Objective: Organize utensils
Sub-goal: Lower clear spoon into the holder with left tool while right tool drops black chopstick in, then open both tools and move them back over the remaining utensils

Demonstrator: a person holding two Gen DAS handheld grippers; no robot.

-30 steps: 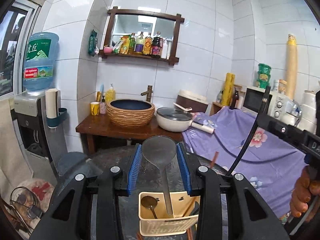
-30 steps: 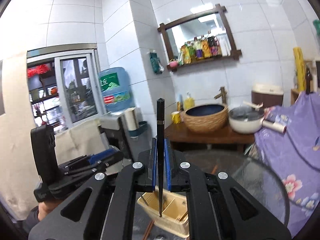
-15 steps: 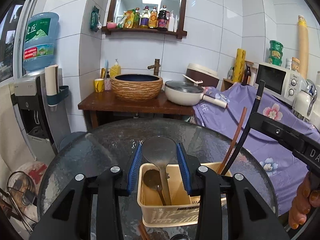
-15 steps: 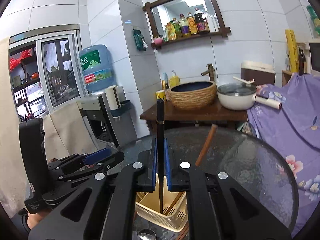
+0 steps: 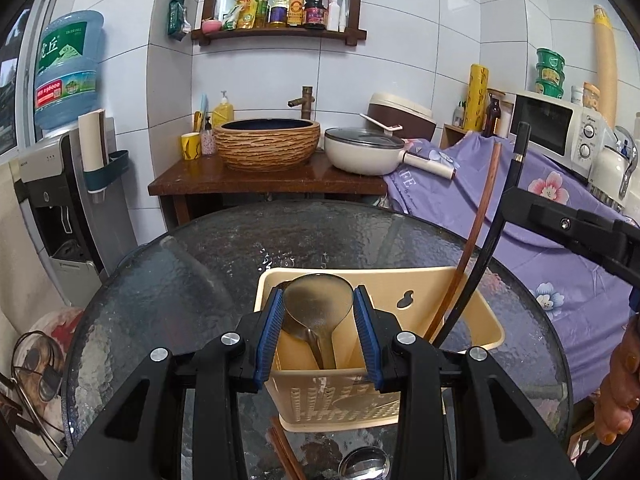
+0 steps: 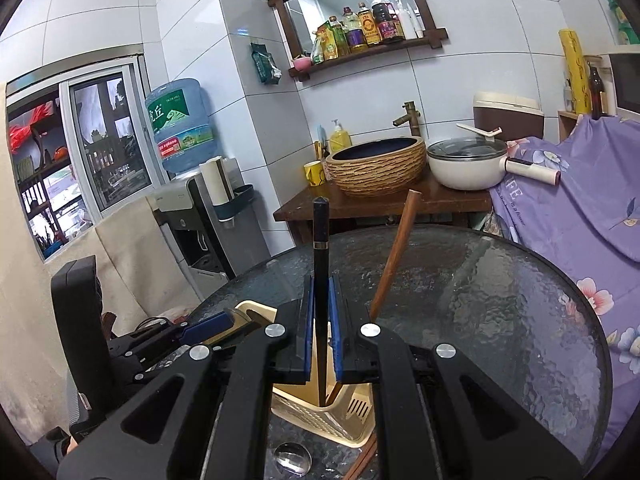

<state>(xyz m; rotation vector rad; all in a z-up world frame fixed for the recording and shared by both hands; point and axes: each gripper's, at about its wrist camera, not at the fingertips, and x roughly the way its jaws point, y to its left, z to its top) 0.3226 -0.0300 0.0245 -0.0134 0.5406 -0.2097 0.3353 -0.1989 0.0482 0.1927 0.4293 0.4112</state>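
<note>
While both utensils hang inside caddy [image 5: 476,280] on glass table [image 5: 180,280]: left gripper [image 5: 319,334] clamps metal ladle [image 5: 318,306], left compartment. Right gripper [image 6: 320,330] pinches black chopstick [image 6: 320,240], right compartment, beside brown chopstick [image 6: 394,252]. Step: insertion. Next: likely open jaws, release both.

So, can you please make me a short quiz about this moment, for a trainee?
1. True or false: the left claw holds the metal spoon by its bowl, handle pointing down into the beige basket.
2. What does the right claw grip? A) a fork B) the black chopstick C) a knife
3. Fill in: the brown chopstick is in no claw; it leans inside the ____.
Key: 1 true; 2 B; 3 basket.
</note>
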